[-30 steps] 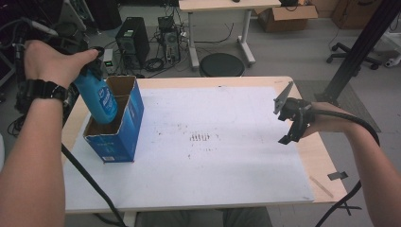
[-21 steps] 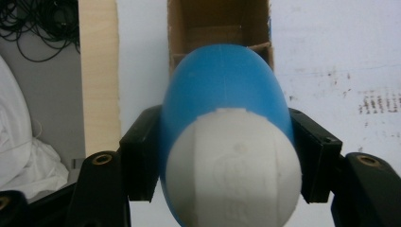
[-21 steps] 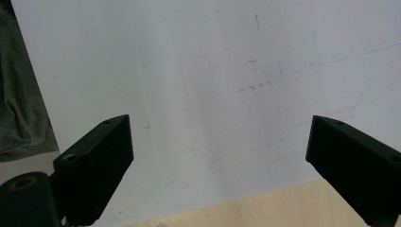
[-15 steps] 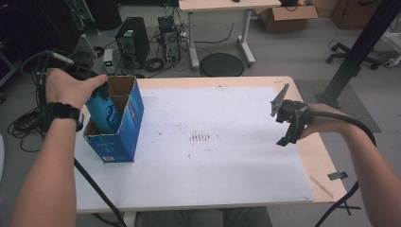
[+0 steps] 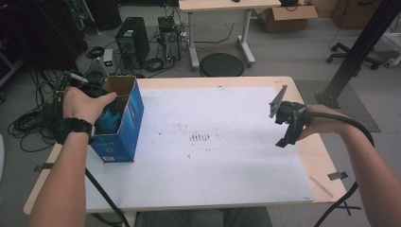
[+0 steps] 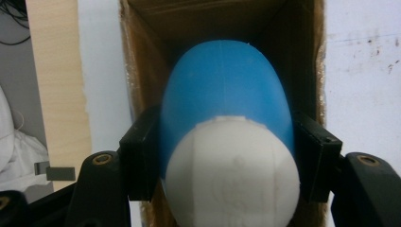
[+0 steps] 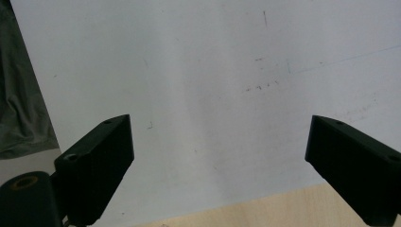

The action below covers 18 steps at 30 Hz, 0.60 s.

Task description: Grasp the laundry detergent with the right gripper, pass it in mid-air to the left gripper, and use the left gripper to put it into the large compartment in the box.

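A blue bottle (image 6: 227, 104) with a white cap (image 6: 231, 179) is clamped between the jaws of my left gripper (image 6: 227, 161), pointing down into an open blue cardboard box (image 5: 126, 137). The box's brown inner walls (image 6: 208, 19) surround the bottle. In the high view the left hand (image 5: 85, 105) covers that gripper at the box's mouth, and a bit of the bottle (image 5: 109, 120) shows inside. My right gripper (image 5: 287, 126) hovers at the table's right side, apart from the box. Its jaws stand wide open over the white sheet (image 7: 213, 71), with nothing between them (image 7: 220, 156).
The white sheet (image 5: 213, 165) covers most of the wooden table (image 5: 324, 165). The box stands at the sheet's left edge. Small tape pieces (image 5: 336, 176) lie near the right front corner. Beyond the table are a computer tower (image 5: 130, 42), cables, a round stool (image 5: 221, 65) and a black post (image 5: 359, 52).
The left hand has lowered the blue bottle from above the box down into it. The right gripper has barely moved.
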Each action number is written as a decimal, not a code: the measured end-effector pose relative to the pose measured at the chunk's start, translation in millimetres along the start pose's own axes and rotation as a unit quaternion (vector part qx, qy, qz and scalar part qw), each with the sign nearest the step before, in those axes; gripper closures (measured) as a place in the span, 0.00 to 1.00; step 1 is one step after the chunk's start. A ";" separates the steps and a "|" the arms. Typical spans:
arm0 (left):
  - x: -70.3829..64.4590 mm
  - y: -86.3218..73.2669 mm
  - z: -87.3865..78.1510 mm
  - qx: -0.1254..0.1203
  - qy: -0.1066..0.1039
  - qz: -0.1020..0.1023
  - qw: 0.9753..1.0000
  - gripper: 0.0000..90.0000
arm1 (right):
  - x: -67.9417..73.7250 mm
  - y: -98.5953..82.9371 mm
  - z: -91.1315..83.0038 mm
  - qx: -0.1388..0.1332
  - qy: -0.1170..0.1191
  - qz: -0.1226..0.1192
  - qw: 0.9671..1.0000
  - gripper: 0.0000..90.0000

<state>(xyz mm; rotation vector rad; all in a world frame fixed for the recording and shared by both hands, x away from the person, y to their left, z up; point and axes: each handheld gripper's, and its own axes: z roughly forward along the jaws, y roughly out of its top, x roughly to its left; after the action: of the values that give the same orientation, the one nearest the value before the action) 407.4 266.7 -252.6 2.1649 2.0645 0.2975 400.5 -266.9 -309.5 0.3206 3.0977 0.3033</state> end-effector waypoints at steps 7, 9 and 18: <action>-1.3 -1.5 10.9 0.004 0.006 0.004 1.000 0.42 | 0.2 -0.7 1.8 0.001 0.000 0.000 1.000 0.10; -1.3 -1.8 12.2 0.005 0.007 0.006 1.000 0.42 | 0.3 -0.6 2.0 0.000 0.000 0.001 1.000 0.10; -2.2 -5.2 22.7 0.009 0.009 0.012 1.000 0.42 | 0.5 0.8 3.2 -0.001 0.002 0.001 1.000 0.10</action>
<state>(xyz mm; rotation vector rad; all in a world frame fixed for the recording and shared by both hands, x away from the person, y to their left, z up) 407.6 265.6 -276.0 2.2077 2.0601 0.3031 400.3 -265.4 -312.5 0.3244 3.1008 0.3063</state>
